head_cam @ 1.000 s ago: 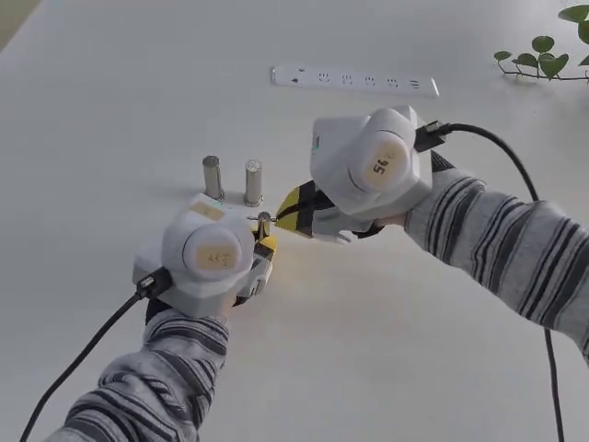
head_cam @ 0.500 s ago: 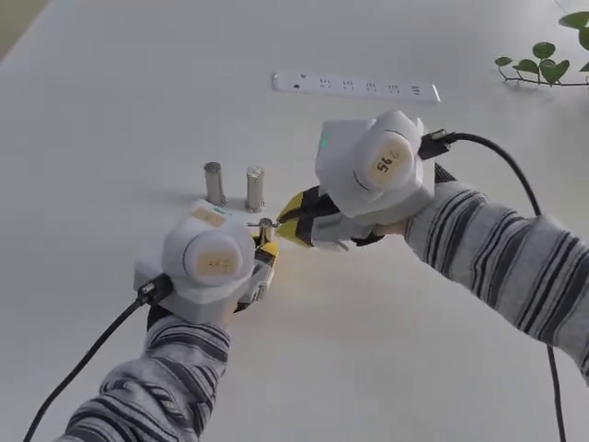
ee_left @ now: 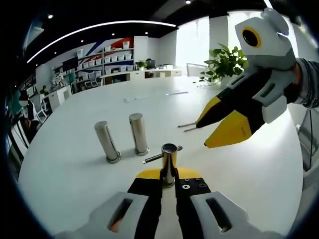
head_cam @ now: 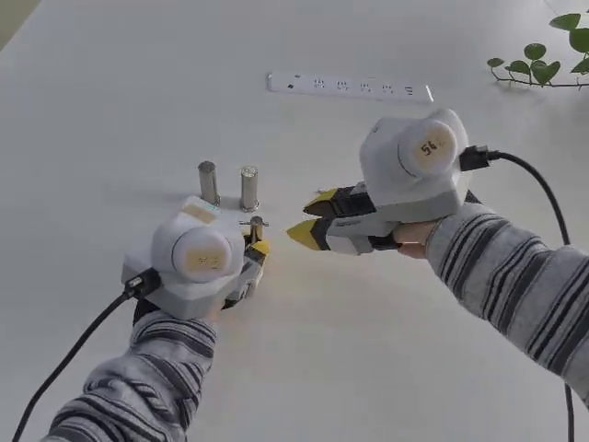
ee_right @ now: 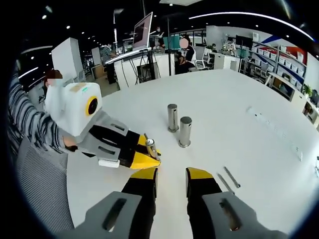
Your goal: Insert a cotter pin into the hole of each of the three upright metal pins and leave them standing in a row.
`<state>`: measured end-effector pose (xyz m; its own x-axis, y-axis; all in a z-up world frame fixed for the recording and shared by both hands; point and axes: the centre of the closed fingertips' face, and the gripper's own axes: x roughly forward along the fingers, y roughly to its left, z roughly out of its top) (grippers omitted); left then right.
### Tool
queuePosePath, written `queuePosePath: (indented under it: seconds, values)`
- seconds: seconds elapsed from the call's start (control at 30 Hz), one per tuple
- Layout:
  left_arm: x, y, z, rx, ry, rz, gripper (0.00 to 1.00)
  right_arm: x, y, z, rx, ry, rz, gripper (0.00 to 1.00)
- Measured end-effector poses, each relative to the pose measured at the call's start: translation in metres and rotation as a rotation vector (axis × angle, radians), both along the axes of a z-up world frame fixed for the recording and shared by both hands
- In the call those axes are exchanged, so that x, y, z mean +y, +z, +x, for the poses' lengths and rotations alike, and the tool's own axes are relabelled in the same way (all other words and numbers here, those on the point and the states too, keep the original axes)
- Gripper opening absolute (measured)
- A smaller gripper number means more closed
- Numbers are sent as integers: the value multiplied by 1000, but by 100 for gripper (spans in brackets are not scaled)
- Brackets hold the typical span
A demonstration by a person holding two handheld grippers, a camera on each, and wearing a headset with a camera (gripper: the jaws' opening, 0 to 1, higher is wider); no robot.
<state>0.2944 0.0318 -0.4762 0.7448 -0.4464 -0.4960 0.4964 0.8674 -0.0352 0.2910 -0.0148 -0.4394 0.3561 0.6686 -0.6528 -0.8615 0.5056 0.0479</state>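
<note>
head view: power strip beyond pins

— What's ahead of your right gripper?
— Its fingers stand apart over the desk. Your left gripper clamps a metal pin at left; two upright pins stand beyond it, and two cotter pins lie on the desk at right.

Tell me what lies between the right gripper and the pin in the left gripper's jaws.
Nothing: in the head view, bare table separates the right gripper from that pin.
</note>
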Motion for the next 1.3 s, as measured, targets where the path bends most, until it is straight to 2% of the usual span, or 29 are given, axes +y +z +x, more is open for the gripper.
queuePosePath:
  seconds: [0.07, 0.2, 0.37, 0.5, 0.6, 0.8, 1.3]
  values:
    - [5, 0, 2, 14, 14, -10, 5, -1, 0, -1, 3, -12, 6, 18]
    - [17, 5, 7, -2, 24, -9, 5, -3, -3, -1, 8, -26, 16, 18]
    - [35, 3, 14, 3, 49, 0, 5, -2, -6, -1, 13, -37, 19, 18]
    - [46, 3, 17, 15, 78, -24, 5, 1, -6, -2, 14, -37, 23, 18]
    - [54, 3, 19, 11, 87, -12, 5, 3, -8, -1, 13, -34, 19, 18]
    - [58, 3, 22, 5, 66, 6, 5, 7, -11, -1, 13, -37, 22, 18]
    - [58, 3, 25, -9, 38, 2, 5, 7, -15, 0, 23, -61, 24, 18]
